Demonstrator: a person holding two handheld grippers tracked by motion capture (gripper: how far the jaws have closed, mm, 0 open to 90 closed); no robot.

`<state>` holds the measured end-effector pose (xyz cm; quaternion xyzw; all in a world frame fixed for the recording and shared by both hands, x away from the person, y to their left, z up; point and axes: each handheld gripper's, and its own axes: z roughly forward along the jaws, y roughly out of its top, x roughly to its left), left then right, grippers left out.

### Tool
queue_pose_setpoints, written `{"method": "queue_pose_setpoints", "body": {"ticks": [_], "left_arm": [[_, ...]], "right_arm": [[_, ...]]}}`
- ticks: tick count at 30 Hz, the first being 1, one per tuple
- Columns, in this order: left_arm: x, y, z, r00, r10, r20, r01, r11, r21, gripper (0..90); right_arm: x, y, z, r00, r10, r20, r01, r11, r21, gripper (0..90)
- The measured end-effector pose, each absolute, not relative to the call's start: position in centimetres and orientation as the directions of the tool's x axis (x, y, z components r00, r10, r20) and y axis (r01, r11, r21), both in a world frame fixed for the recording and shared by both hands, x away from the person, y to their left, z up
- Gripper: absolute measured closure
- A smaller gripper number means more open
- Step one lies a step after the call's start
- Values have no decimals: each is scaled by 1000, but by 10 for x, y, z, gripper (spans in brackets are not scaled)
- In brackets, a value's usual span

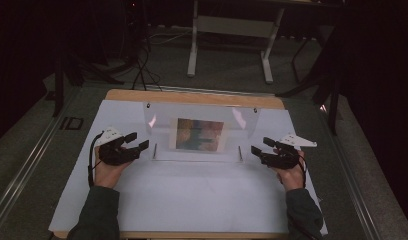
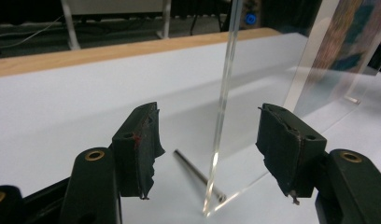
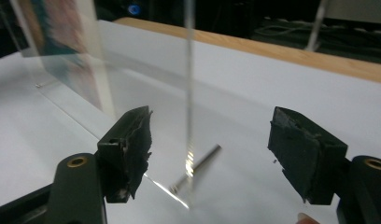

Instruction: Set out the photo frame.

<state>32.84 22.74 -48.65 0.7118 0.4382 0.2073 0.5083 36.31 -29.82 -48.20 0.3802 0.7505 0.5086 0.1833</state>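
In the high view, one clear acrylic frame holding one colourful picture stands mid-table between two grippers, the left gripper and right gripper. The left gripper view shows its jaws spread wide around the frame's edge, one metal pin beneath. The right gripper view likewise: jaws wide, straddling the opposite edge.

The high view looks forward and down from above the person's side, taking in the whole table from some way off. The two gripper views sit low and close — each looks along its own jaws at one side edge of the clear acrylic stand, the shared part — from opposite ends.
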Motion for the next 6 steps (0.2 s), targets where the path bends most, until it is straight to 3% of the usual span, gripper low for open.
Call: {"method": "queue_pose_setpoints", "body": {"ticks": [6], "left_arm": [[323,232,-493,517,845,-138,439,-123,890,392]], "right_arm": [[359,-310,-487,-616,781,105,409,202,890,293]]}}
